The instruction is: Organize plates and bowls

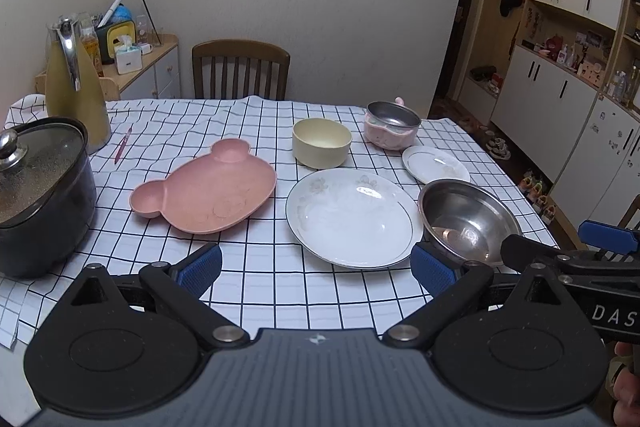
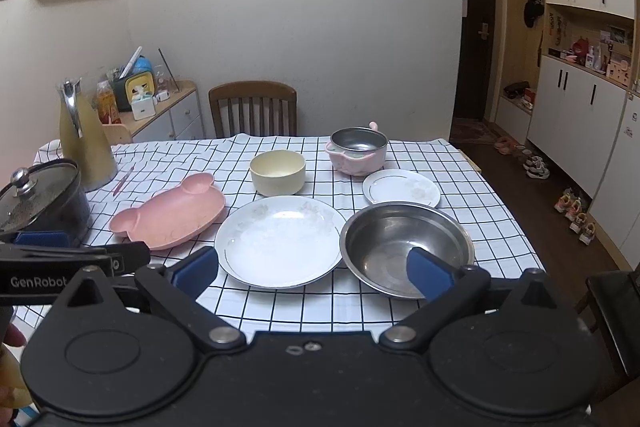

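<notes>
- Left gripper [image 1: 316, 269] hovers with jaws spread wide and empty, near the table's front edge.
- Right gripper [image 2: 312, 273] likewise gapes empty, beside it.
- Ahead of both lies the large white round porcelain plate [image 2: 280, 241].
- Pink bear-shaped plastic plate [image 1: 204, 189] sits ahead-left, long axis diagonal, ears pointing far-left.
- Steel bowl [image 2: 404, 247] sits ahead-right.

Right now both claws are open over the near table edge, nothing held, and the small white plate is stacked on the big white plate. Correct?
One error: the small white plate is not stacked. The right wrist view shows it flat on the tablecloth, behind the steel bowl and apart from the big white plate. The left claw and right claw are open and empty.
</notes>
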Action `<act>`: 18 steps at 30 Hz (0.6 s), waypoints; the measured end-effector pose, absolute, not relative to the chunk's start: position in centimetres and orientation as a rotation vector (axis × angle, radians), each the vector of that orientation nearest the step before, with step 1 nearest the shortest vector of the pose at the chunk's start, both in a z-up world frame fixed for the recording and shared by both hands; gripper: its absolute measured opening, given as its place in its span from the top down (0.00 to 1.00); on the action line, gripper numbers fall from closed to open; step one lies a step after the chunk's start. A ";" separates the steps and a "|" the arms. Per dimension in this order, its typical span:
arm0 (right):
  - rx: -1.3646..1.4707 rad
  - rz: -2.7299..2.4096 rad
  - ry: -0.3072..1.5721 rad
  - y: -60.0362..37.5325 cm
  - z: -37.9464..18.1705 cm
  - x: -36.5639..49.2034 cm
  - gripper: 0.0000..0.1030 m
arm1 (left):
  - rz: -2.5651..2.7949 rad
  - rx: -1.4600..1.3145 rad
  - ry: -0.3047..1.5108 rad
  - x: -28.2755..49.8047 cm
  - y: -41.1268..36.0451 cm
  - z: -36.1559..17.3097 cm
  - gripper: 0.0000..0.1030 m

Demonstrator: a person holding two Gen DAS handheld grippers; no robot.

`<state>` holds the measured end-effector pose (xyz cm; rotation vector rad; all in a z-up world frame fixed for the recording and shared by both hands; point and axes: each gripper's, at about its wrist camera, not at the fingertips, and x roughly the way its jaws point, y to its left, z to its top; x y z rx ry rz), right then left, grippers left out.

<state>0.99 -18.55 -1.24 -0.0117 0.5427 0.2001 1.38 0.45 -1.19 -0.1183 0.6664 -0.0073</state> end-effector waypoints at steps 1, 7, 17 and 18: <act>-0.018 0.205 0.546 -18.5 -1.3 1.4 0.02 | -0.003 -0.122 0.676 1.8 0.4 -1.4 0.02; -0.029 0.255 0.626 -18.7 -2.4 4.9 0.02 | 0.025 -0.142 0.767 5.0 0.1 -3.1 0.02; -0.122 0.389 0.763 -19.3 -3.0 15.5 0.05 | 0.106 -0.248 0.926 12.2 0.7 -6.2 0.02; -0.134 0.413 0.780 -19.3 -3.0 16.8 0.05 | 0.112 -0.264 0.936 12.8 0.9 -6.5 0.02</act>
